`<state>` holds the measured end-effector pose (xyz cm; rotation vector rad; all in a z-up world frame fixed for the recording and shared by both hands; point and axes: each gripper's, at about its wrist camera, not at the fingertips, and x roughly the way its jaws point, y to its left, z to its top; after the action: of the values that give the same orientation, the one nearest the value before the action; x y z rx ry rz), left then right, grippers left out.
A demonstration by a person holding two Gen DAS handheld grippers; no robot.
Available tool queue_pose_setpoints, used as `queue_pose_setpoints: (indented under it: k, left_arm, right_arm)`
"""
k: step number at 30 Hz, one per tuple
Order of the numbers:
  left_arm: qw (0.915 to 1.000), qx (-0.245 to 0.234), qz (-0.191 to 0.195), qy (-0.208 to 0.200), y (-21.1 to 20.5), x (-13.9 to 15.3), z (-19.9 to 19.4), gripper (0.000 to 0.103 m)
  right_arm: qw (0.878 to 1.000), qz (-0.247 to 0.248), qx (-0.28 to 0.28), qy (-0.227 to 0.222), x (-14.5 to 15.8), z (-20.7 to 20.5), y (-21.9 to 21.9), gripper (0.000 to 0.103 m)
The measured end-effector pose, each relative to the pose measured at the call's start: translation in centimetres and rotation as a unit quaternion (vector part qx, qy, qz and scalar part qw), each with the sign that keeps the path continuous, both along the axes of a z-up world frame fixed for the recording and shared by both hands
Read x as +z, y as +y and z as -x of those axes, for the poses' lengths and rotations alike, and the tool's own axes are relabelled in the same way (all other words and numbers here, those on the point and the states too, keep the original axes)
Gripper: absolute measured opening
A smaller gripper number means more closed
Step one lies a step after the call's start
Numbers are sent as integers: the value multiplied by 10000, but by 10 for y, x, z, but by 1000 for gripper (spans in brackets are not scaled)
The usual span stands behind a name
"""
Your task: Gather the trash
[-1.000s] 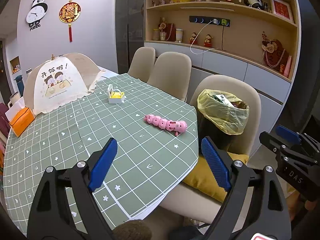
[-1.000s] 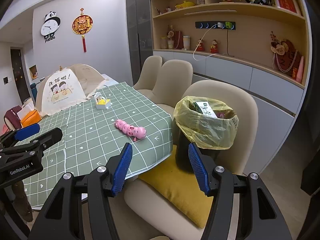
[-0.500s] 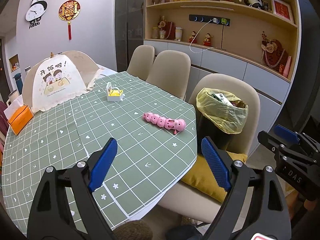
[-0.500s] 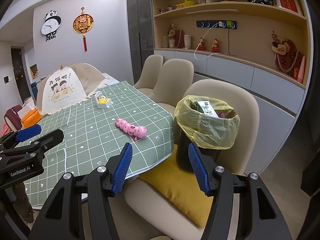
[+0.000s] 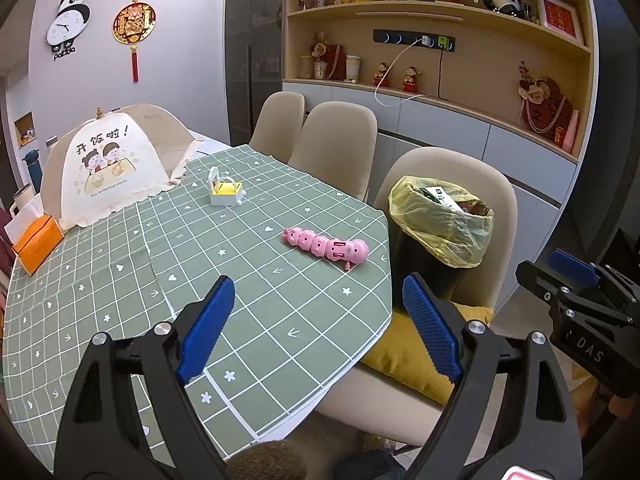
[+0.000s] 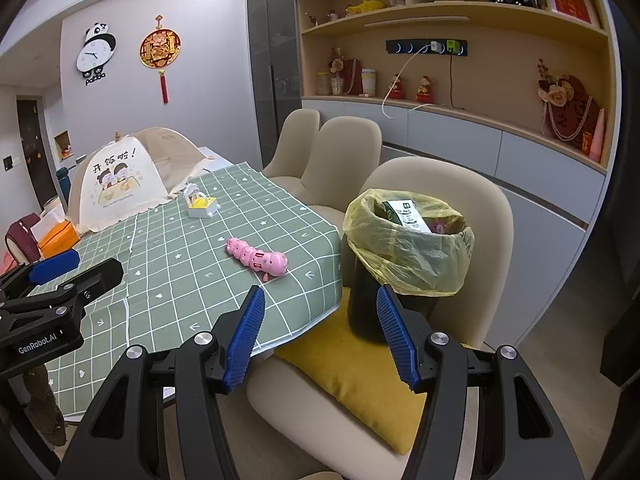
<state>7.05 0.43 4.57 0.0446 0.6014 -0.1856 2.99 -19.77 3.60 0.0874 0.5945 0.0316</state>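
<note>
A black trash bin with a yellow bag liner (image 5: 440, 220) (image 6: 408, 248) stands on a yellow cushion (image 6: 360, 368) on the nearest beige chair; a green-and-white packet (image 6: 406, 214) and other trash lie inside. A pink caterpillar toy (image 5: 326, 245) (image 6: 258, 258) lies near the table's right edge. A small white and yellow box (image 5: 226, 192) (image 6: 202, 204) sits further back. My left gripper (image 5: 316, 320) is open and empty over the table's front corner. My right gripper (image 6: 320, 332) is open and empty, low in front of the bin.
The table has a green checked cloth (image 5: 120, 264). A beige mesh food cover (image 5: 108, 160) and an orange tissue box (image 5: 38, 242) stand at its far left. Two more beige chairs (image 5: 336, 140) line the right side. Shelves and cabinets (image 5: 460, 92) fill the right wall.
Both grippers have drawn back slightly, so the table and bin look a little smaller. Both stay open and nothing on the table has moved.
</note>
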Motion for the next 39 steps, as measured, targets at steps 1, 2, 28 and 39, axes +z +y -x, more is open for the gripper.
queue_pose_setpoints:
  k: [1,2,28,39]
  left_arm:
    - [10000,-5,-1,4,-1,0,0,82]
    - [10000,-11,-4,11,-1,0,0,82]
    - [9999,-102,25,42,2,-5,-5,82]
    - [9998,-173,59,60,1,-4,-8,82]
  right_arm:
    - [10000,1,-1,1,0,0,0,55]
    - [10000,5,-1,1,0,0,1,55]
    - [10000,13,-23,6,-2,-7,-4,55]
    - [10000,18,-78,-23,0,-6,0,55]
